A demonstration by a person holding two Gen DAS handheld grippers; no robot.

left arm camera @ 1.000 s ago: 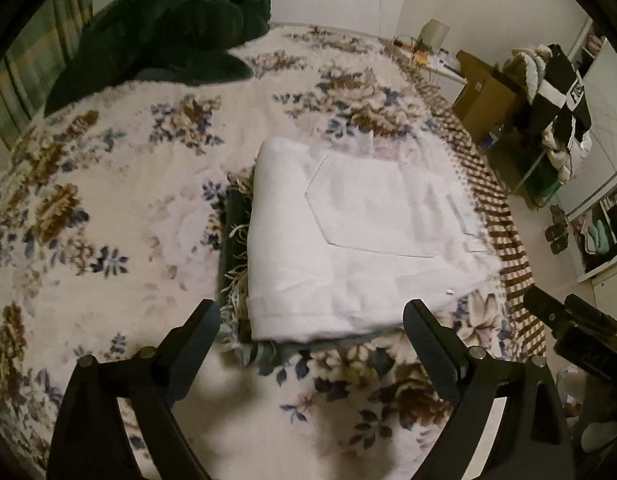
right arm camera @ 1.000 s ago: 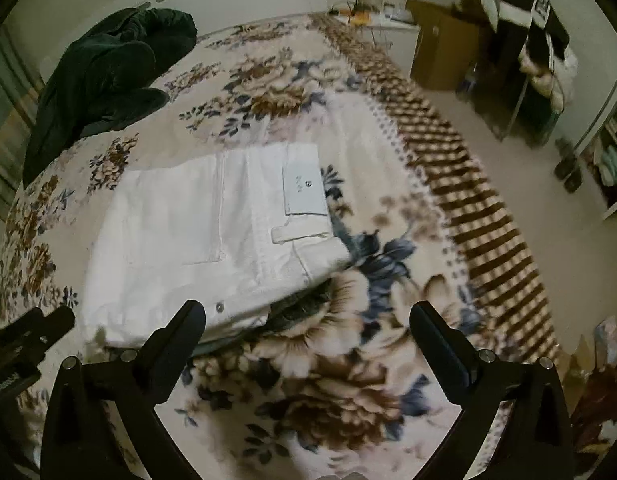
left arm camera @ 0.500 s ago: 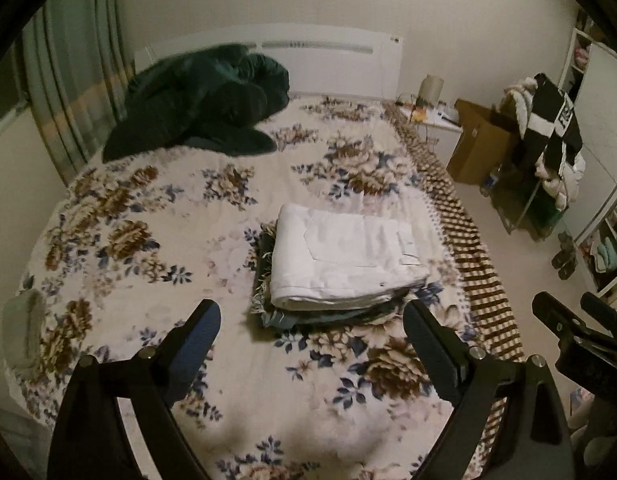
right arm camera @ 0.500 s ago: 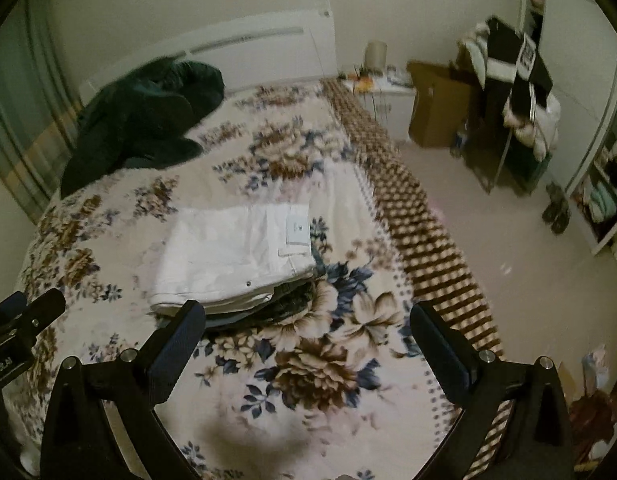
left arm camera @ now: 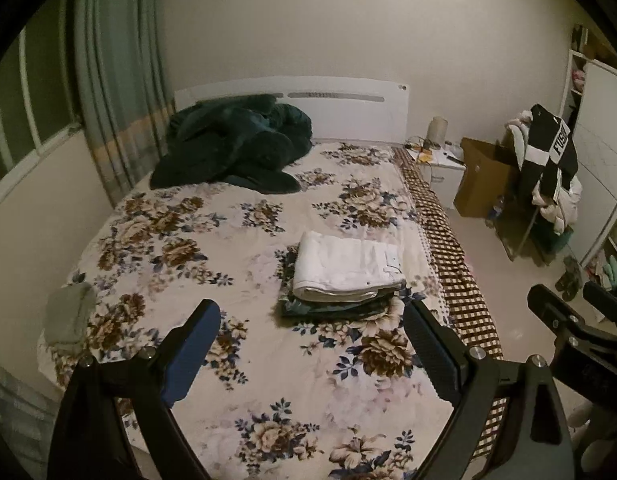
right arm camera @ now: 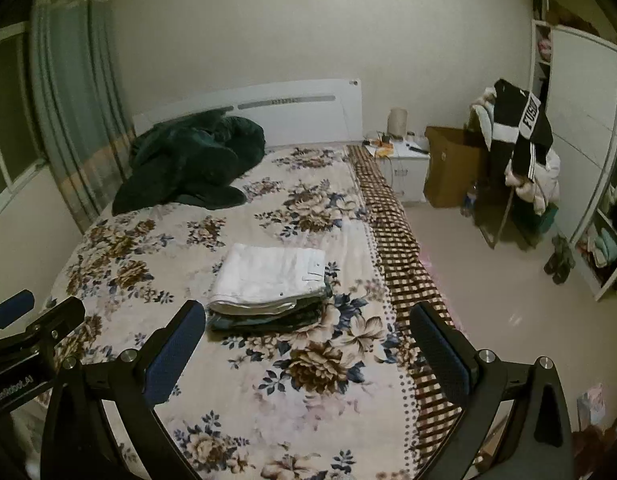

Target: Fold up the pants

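Observation:
Folded white pants (left arm camera: pixel 344 266) lie on top of a small stack of darker folded clothes (left arm camera: pixel 336 307) on the floral bedspread (left arm camera: pixel 212 240). The pants also show in the right wrist view (right arm camera: pixel 268 274), on the same stack (right arm camera: pixel 268 318). My left gripper (left arm camera: pixel 312 346) is open and empty, held back from the stack near the foot of the bed. My right gripper (right arm camera: pixel 308 350) is open and empty, also well short of the stack. Neither gripper touches any cloth.
A dark green blanket (left arm camera: pixel 236 146) is heaped by the white headboard (left arm camera: pixel 348 112). A grey folded cloth (left arm camera: pixel 70 316) lies at the bed's left edge. A nightstand (right arm camera: pixel 404 164), cardboard box (right arm camera: pixel 448 168) and a clothes-laden rack (right arm camera: pixel 520 148) stand right of the bed.
Both grippers have pulled back and up from the stack, so the whole bed and room now show. The white pants stay folded on the stack. Both grippers stay open.

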